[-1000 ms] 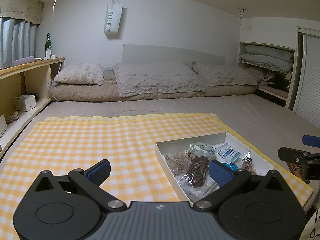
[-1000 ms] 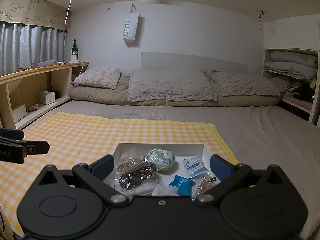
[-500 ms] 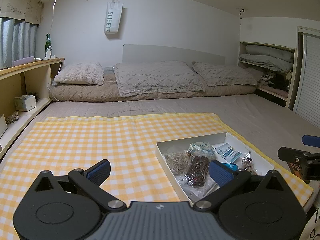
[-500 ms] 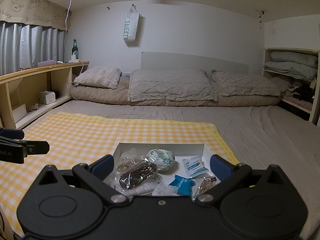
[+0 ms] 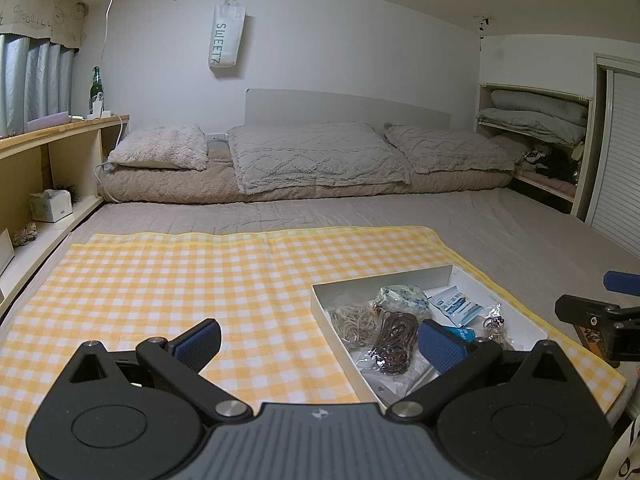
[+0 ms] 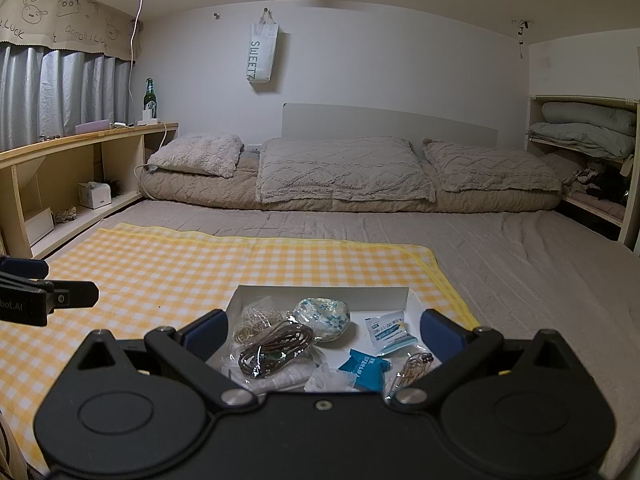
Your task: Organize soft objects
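left hand-held gripper [image 5: 318, 340]: fingers spread wide, nothing between them, held low over the cloth [image 5: 180, 280], its right finger overlapping the box [image 5: 384, 276] edge in view.
right hand-held gripper [image 6: 324, 330]: fingers spread wide, empty, held just before the box's near side.
box: white, shallow, on the yellow check cloth on the bed [image 6: 520, 260].
contents, all inside: rubber bands [image 6: 250, 322]; brown cord [image 6: 276, 350] in clear wrap; floral pouch [image 6: 322, 316]; white sachet [image 6: 388, 332]; blue packet [image 6: 366, 372]; pins [image 6: 412, 368] in a bag.
step, as judged: the soft things lay gathered in the box, which fits either sorting about to start from it or a finished gathering; the views did not settle which, so no next move is entered.
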The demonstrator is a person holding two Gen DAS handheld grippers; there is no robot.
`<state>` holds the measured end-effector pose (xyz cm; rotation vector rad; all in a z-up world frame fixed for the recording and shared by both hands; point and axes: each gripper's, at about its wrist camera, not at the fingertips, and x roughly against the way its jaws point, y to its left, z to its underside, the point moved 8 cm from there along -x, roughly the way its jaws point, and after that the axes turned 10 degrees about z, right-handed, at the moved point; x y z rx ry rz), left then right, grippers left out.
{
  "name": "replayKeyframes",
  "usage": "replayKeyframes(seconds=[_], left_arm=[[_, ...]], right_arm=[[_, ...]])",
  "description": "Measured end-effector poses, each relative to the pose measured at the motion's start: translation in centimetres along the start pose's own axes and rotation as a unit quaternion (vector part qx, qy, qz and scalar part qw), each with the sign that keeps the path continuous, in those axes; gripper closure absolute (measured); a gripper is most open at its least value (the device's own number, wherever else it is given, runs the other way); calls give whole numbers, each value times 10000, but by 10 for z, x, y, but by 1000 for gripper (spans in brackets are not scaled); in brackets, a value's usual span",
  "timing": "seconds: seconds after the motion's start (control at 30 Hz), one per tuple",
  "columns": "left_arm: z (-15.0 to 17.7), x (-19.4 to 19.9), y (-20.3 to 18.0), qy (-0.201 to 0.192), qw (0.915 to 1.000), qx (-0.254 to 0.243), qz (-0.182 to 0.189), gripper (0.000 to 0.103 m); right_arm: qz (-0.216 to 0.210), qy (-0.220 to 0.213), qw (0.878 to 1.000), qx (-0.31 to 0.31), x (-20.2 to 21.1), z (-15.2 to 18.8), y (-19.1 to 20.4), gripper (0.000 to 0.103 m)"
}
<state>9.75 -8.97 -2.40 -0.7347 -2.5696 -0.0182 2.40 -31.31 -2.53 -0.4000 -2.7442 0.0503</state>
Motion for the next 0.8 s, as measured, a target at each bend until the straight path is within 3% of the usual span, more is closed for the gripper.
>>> replayKeyframes(seconds=[0.8], left_arm=[[0, 1, 1, 33, 10000, -2, -16, 0]], right_arm=[[-1, 10, 10000, 2, 0, 0, 1, 0]])
